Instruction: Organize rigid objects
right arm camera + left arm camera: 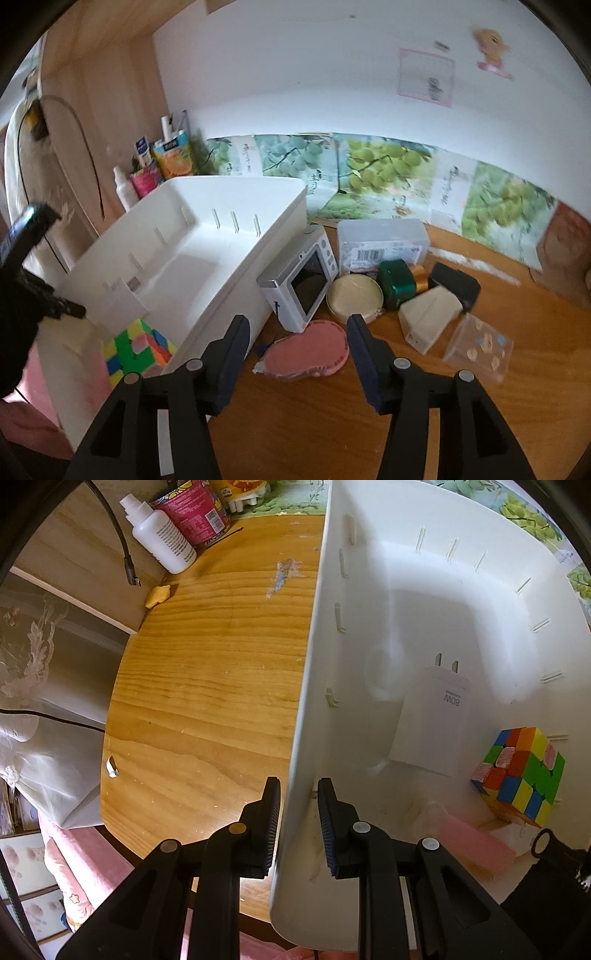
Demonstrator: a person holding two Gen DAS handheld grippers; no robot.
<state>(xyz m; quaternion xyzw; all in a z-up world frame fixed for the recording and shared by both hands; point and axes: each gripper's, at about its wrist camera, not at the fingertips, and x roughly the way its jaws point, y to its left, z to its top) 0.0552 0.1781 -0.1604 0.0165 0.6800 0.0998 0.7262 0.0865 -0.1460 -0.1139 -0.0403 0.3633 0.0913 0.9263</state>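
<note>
While the left gripper (297, 823) straddles the near-left wall of a white plastic bin (413, 602), 1 finger outside over the wooden table (207, 672) and 1 inside, its jaws sit a little apart w/ the wall between them; whether the pads actually press the wall can't be told from this view. Inside the bin, toward the near right, lie a white 80W charger (430, 720), a multicoloured puzzle cube (521, 771) and something pink, blurred, at the near edge. The right gripper (297, 350) hangs w/ jaws wide apart and holding nothing, aimed at a flat pink object (308, 352) lying on the table just right of the bin. Farther off sit a small silver camera (301, 280) leaning on the bin's right wall, a round tin (354, 295), a green-capped item (396, 282), a clear lidded box (384, 242), a beige wedge-shaped piece (428, 317), a black item (456, 282) and a clear block (478, 347), all bunched close. Likely step: pick up the pink piece and drop it in the bin. To do it well, lower the right jaws so 1 finger lands each side of the pink piece, close on its thin edges, not the flat face, avoid nudging the camera, and have the left hand steady the bin so it doesn't slide.
</note>
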